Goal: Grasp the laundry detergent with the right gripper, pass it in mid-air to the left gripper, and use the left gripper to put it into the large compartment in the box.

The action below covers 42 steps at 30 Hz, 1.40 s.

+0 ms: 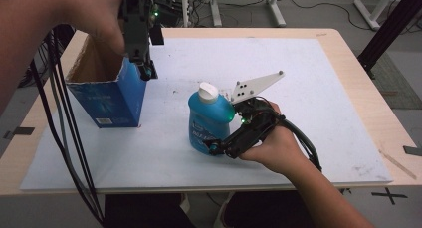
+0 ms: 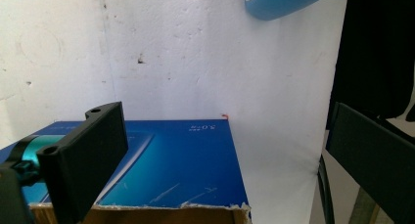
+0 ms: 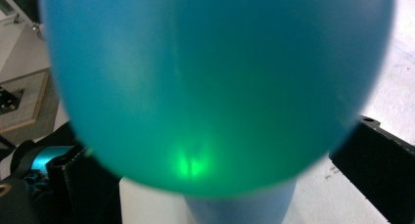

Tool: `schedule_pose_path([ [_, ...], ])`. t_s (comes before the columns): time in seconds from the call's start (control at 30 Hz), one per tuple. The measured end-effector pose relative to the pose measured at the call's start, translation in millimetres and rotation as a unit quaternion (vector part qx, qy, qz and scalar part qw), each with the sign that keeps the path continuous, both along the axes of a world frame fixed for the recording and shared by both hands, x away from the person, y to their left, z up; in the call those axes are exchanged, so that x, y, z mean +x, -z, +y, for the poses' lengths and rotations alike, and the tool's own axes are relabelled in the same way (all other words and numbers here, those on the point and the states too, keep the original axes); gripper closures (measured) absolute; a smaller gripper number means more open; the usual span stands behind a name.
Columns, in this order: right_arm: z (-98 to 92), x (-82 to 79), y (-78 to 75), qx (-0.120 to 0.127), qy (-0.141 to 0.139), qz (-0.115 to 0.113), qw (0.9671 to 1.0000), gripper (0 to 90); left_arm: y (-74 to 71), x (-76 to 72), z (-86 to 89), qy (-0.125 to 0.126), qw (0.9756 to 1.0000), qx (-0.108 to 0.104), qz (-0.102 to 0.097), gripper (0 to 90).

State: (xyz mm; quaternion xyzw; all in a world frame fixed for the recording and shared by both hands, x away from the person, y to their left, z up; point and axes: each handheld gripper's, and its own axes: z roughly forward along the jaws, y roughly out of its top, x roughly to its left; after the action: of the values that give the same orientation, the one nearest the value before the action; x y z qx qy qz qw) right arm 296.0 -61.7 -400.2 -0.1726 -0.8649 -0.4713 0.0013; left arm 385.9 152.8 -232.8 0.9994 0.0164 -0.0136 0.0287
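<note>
A blue bottle (image 1: 209, 121) with a white cap (image 1: 208, 91) stands mid-table on the white mat (image 1: 308, 118). My right gripper (image 1: 221, 132) comes in from its right, jaws spread to either side of the bottle body. In the right gripper view the bottle (image 3: 215, 77) sits blurred between the jaws of the right gripper (image 3: 225, 175), with a sliver of mat showing before the right-hand jaw. An open-topped blue box (image 1: 107, 101) stands at the left. My left gripper (image 1: 146, 71) hovers over its right wall, open. In the left gripper view the left gripper (image 2: 225, 150) looks down the box side (image 2: 181, 170).
Black cables (image 1: 64, 138) hang down the table's left side in front of the box. A black stand leg (image 1: 393, 29) crosses the far right corner. The bottle's base (image 2: 284, 1) peeks in at the top of the left gripper view.
</note>
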Motion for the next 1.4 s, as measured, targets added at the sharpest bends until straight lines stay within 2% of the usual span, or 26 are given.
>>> schedule_pose_path([
  [0.23, 2.8, -2.1, 3.6, 0.02, 0.012, -0.011, 0.9997, 3.4, -0.2, -0.5, 2.4, 0.0, 1.0, -0.001, -0.001, 1.8],
  [0.53, 6.8, -3.6, 8.6, 0.029, 0.021, -0.02, 0.9992, 5.1, 0.7, -1.4, 3.8, -0.002, 1.0, 0.0, -0.001, 1.8],
  [0.73, 8.1, -4.7, 10.6, 0.038, 0.032, -0.032, 0.9982, 8.3, 1.1, -1.5, 4.6, -0.003, 1.0, -0.001, -0.001, 1.8],
  [0.8, 7.0, -4.8, 11.0, 0.044, 0.033, -0.033, 0.998, 13.0, 1.4, -1.8, 4.6, -0.003, 1.0, 0.0, 0.0, 1.8],
  [1.07, 5.1, -6.1, 13.0, 0.056, 0.041, -0.04, 0.9968, 15.9, 2.3, -1.1, 4.3, -0.004, 1.0, 0.001, 0.0, 1.8],
  [1.4, 8.5, -7.6, 16.9, 0.054, 0.039, -0.044, 0.9968, 19.4, 3.7, -0.5, 2.9, -0.003, 1.0, 0.002, 0.0, 1.8],
])
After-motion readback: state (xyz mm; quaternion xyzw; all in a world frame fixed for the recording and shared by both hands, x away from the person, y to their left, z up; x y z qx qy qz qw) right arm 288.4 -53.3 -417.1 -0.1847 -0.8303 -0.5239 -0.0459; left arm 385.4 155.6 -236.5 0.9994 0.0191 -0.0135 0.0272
